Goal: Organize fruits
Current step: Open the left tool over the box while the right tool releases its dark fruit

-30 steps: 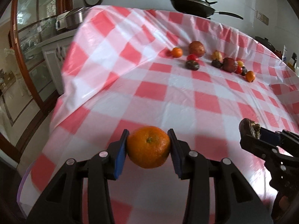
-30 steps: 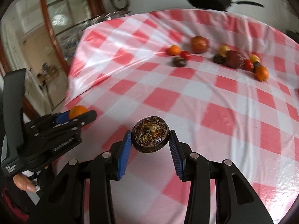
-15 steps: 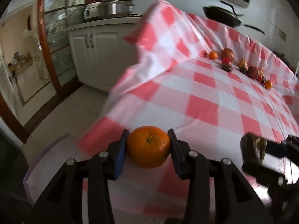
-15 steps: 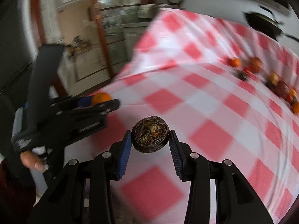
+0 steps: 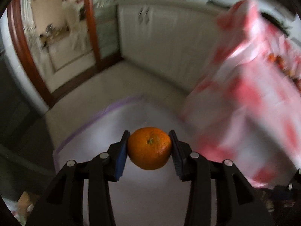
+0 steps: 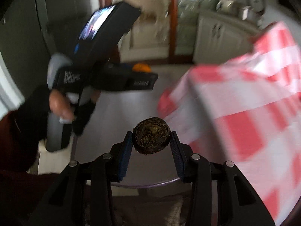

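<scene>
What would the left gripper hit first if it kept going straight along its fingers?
Probably the pale surface with a purple rim just beyond the left gripper, which is shut on the orange. The checked tablecloth hangs off to the right. The frame is blurred, so depth is uncertain.

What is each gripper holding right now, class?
Left gripper: closed on the round orange tangerine.
Right gripper: closed on the dark brown, fibrous round fruit.

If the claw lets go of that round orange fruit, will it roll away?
Probably, yes. The round orange fruit is ball-shaped with no flat side, so it would likely roll. Its pebbly skin looks firm, and the left gripper holds it only at two sides without denting it, so it probably won't squash.
</scene>
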{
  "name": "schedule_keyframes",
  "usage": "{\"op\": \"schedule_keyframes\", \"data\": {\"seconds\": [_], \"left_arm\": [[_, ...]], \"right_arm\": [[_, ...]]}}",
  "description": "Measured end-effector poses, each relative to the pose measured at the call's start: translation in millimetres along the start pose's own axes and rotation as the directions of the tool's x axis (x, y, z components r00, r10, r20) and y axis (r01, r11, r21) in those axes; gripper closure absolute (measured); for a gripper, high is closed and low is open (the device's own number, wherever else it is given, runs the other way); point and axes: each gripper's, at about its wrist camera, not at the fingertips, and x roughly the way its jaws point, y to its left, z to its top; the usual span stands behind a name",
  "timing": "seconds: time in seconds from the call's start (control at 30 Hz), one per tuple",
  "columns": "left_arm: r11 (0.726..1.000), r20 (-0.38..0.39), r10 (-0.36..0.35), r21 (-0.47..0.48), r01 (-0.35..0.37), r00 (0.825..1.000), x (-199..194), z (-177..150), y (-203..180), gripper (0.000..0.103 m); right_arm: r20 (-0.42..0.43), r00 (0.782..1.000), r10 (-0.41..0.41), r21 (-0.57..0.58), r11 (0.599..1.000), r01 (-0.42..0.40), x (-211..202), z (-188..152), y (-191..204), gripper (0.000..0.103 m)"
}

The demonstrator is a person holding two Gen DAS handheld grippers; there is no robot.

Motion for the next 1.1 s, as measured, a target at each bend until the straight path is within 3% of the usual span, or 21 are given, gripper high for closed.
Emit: {"op": "schedule_keyframes", "data": {"seconds": [0.07, 0.17, 0.37, 0.43, 0.5, 0.53, 0.6, 0.67, 0.73, 0.87, 1.0, 1.1], "left_arm": [[0.999, -0.1, 0.044, -0.02, -0.046, 0.994, 28, -11, 12, 0.061], [0.994, -0.225, 0.042, -0.089, -0.063, 0.973, 63, -26, 30, 0.061], [0.983, -0.349, 0.045, -0.152, -0.104, 0.936, 104, -47, 49, 0.06], [0.983, -0.366, 0.032, -0.159, -0.096, 0.93, 108, -50, 51, 0.059], [0.982, -0.364, 0.017, -0.169, -0.083, 0.931, 107, -50, 53, 0.043], [0.982, -0.358, 0.016, -0.169, -0.082, 0.934, 105, -49, 54, 0.039], [0.983, -0.344, 0.024, -0.163, -0.085, 0.939, 101, -47, 55, 0.028], [0.983, -0.345, 0.025, -0.162, -0.086, 0.938, 100, -48, 57, 0.027], [0.982, -0.361, 0.023, -0.166, -0.088, 0.932, 101, -50, 59, 0.027], [0.984, -0.384, 0.0, -0.164, -0.069, 0.923, 104, -48, 50, 0.027], [0.992, -0.4, 0.022, -0.109, -0.071, 0.916, 101, -52, 39, 0.027], [0.993, -0.404, 0.04, -0.084, -0.08, 0.914, 95, -55, 34, 0.027]], "right_arm": [[-0.089, 0.996, 0.002, -0.032, 0.999, -0.005, 33, -2, 8, 0.062], [-0.181, 0.984, 0.003, -0.075, 0.997, -0.017, 71, -2, 19, 0.062], [-0.316, 0.948, -0.025, -0.112, 0.994, -0.011, 119, -7, 27, 0.062], [-0.354, 0.935, -0.031, -0.104, 0.995, -0.006, 128, -10, 25, 0.062], [-0.37, 0.928, -0.033, -0.096, 0.995, -0.003, 134, -7, 25, 0.058], [-0.37, 0.928, -0.03, -0.094, 0.996, -0.005, 133, -7, 25, 0.054], [-0.363, 0.931, -0.028, -0.097, 0.995, -0.008, 130, -6, 26, 0.031], [-0.37, 0.928, -0.045, -0.126, 0.992, -0.002, 126, -8, 31, 0.029], [-0.408, 0.907, -0.098, -0.17, 0.985, 0.03, 126, -12, 36, 0.028], [-0.466, 0.879, -0.098, -0.173, 0.985, 0.019, 119, -17, 35, 0.03], [-0.501, 0.859, -0.104, -0.185, 0.983, 0.011, 110, -25, 38, 0.03], [-0.495, 0.863, -0.099, -0.182, 0.983, 0.008, 102, -19, 34, 0.03]]}}
